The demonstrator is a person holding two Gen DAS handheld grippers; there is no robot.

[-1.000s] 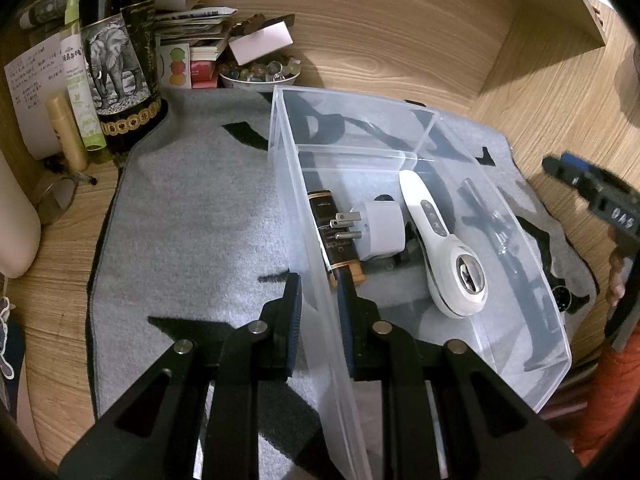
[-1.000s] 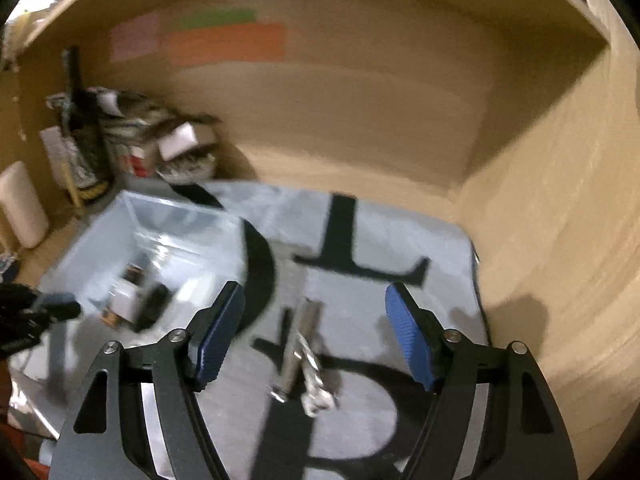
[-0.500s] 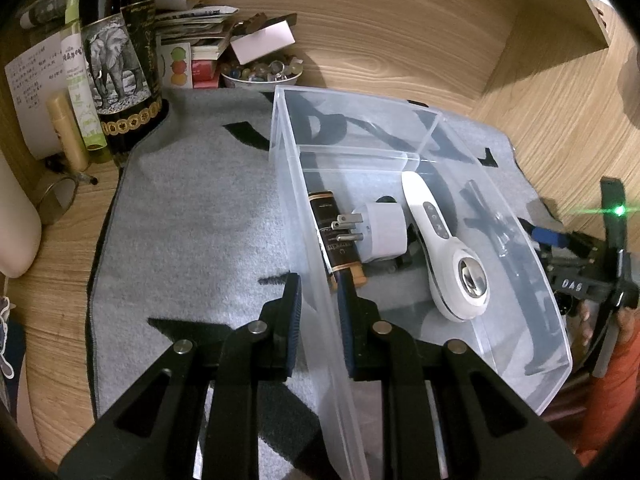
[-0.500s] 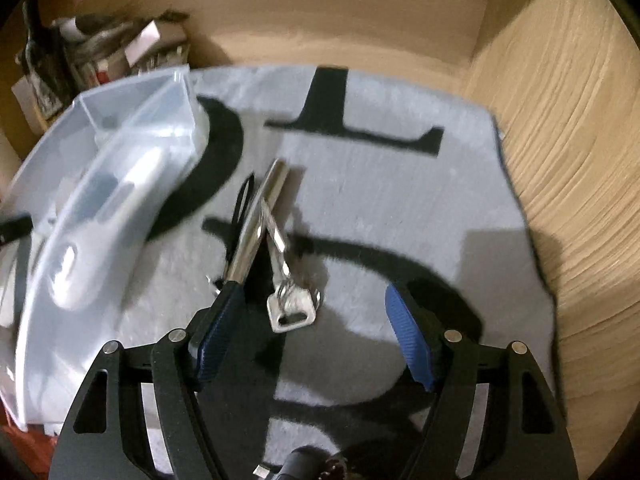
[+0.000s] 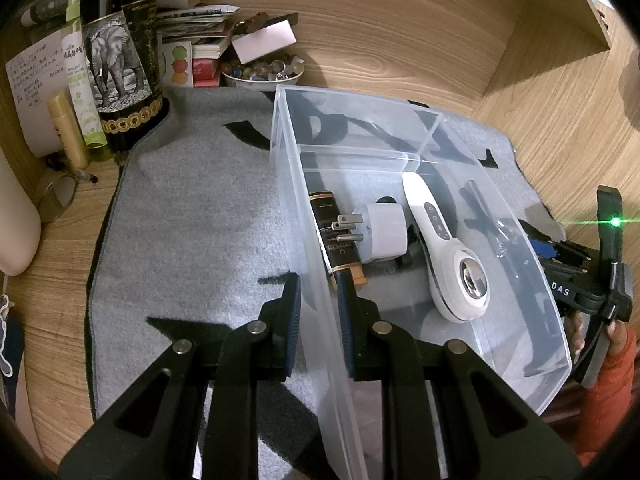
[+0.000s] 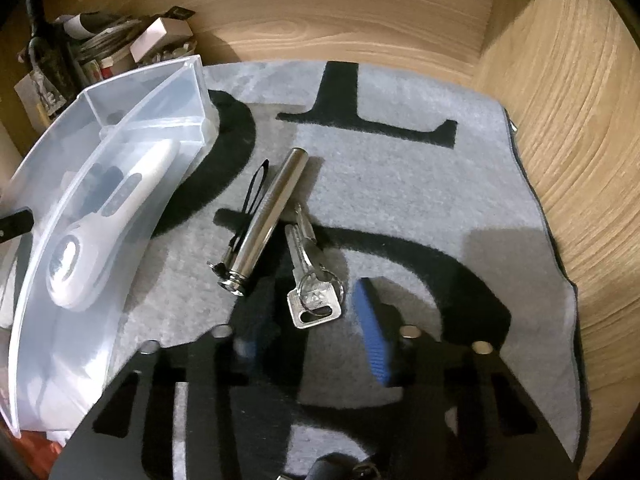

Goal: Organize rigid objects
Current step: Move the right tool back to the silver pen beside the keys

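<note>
Near the mat's (image 6: 400, 184) front edge, the right gripper (image 6: 310, 340) has dropped low, jaws narrowing around the keys (image 6: 310, 280) beside the steel tube (image 6: 268, 216), ready to grasp, while the left gripper (image 5: 316, 312) still pinches the bin's (image 5: 452, 128) wall.

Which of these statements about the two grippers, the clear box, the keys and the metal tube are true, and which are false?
1. The left gripper is closed on the side wall of the clear plastic box. True.
2. The keys lie inside the box. False: they lie on the grey mat, outside the box.
3. The right gripper is open, with the keys just ahead of its fingers. True.
4. The metal tube stands upright on the mat. False: it lies on its side, next to the keys.
5. A white handheld device lies inside the box. True.
6. The white plug adapter lies on the mat outside the box. False: it lies inside.
</note>
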